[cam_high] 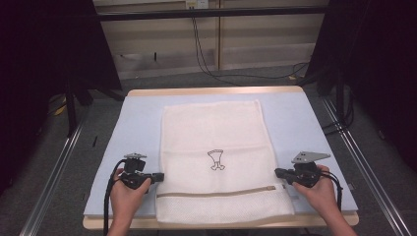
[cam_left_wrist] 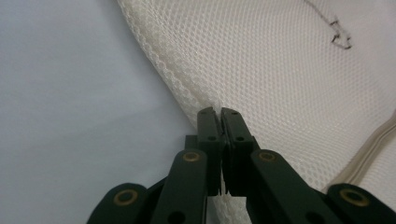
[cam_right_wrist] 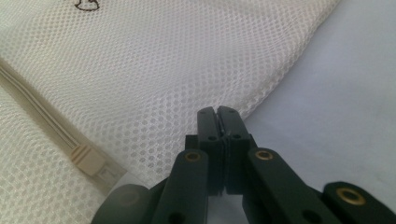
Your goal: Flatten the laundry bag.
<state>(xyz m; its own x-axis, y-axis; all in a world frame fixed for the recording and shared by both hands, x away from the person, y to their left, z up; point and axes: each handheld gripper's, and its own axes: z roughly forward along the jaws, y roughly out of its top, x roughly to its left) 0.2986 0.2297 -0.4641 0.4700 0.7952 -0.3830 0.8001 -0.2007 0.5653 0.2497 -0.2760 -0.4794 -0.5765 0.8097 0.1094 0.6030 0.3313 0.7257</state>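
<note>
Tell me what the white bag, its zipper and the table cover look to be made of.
Mesh bag: probably synthetic netting, matte cream, with a fine grid of holes and a stitched edge seam. Zipper: likely plastic with beige woven tape; its ribbed pull looks moulded. Table cover: smooth, matte pale blue, perhaps foam or cloth; hard to tell.

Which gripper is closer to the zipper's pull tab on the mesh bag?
Right. The right gripper grips the mesh bag edge beside the pull tab; the left gripper grips the opposite edge.
</note>
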